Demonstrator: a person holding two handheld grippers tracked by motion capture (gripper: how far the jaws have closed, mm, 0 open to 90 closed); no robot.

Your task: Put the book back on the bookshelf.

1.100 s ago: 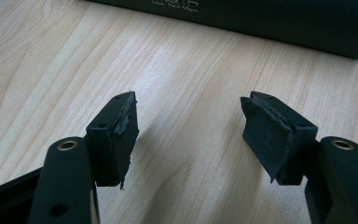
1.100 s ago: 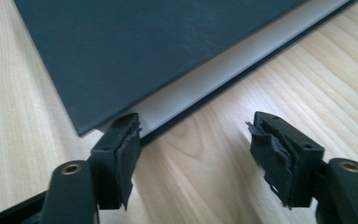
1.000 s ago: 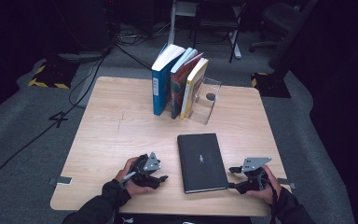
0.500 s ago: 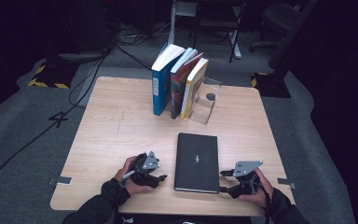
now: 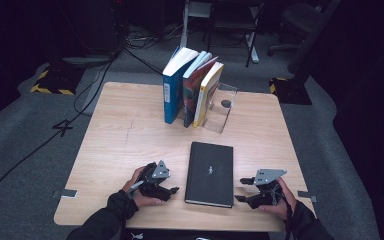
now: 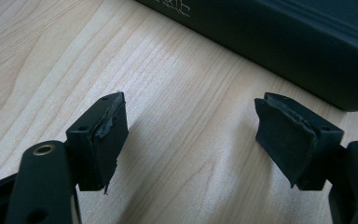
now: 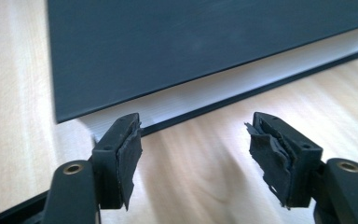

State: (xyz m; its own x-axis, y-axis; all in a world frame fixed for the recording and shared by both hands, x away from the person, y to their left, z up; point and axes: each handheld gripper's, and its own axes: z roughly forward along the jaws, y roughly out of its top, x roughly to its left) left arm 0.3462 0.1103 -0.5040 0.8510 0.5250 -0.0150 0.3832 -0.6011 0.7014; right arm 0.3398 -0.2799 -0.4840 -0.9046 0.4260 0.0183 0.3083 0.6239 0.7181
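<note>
Since the earlier frames we have brought our right gripper inward along the near edge toward the flat black hardcover book, and both pairs of jaws have just been opening, with nothing between either pair. Our right jaws stand apart over bare wood, aimed at the book's white page edge, close to it but not touching. Our left gripper also has its jaws apart, empty, pointing at the book's dark spine side, just beside it without contact. The book lies closed and flat on the light wooden table, near the front edge, between our two hands. Farther back, well apart from it, a blue-spined book, a book with a patterned dark cover and a yellow-spined book stand leaning together against a clear plastic bookend. Beyond the table, dark floor with black cables.
</note>
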